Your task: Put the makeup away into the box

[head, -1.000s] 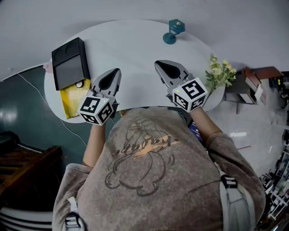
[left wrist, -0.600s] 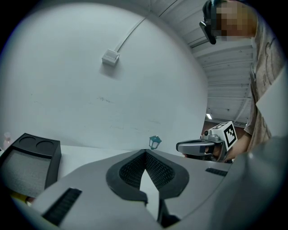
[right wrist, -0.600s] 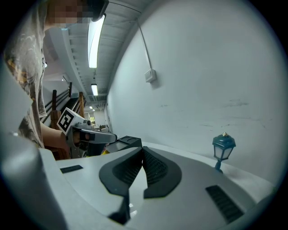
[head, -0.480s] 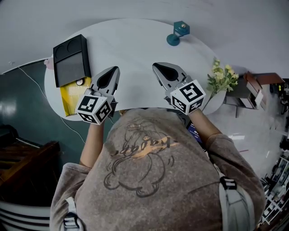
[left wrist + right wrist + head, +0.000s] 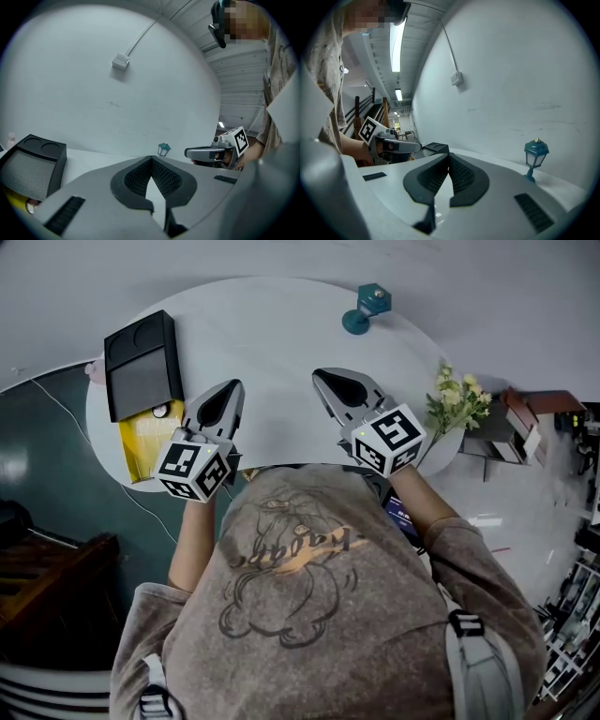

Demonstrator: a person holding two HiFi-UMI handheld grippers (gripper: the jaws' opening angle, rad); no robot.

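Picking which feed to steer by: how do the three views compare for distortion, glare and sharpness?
Head view: sharp, evenly lit, though fisheye bows the white table. Left gripper view: dark rounded corners, black box stretched near the rim. Right gripper view: ceiling strip light blows out top left; teal lantern is crisp.

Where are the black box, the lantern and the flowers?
black box (image 5: pixel 142 381), head view, middle of its top.
lantern (image 5: pixel 372 299), head view, its teal head.
flowers (image 5: pixel 459 407), head view, middle of the bunch.

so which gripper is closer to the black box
The left gripper, beside the black box; the right gripper sits nearer the teal lantern.
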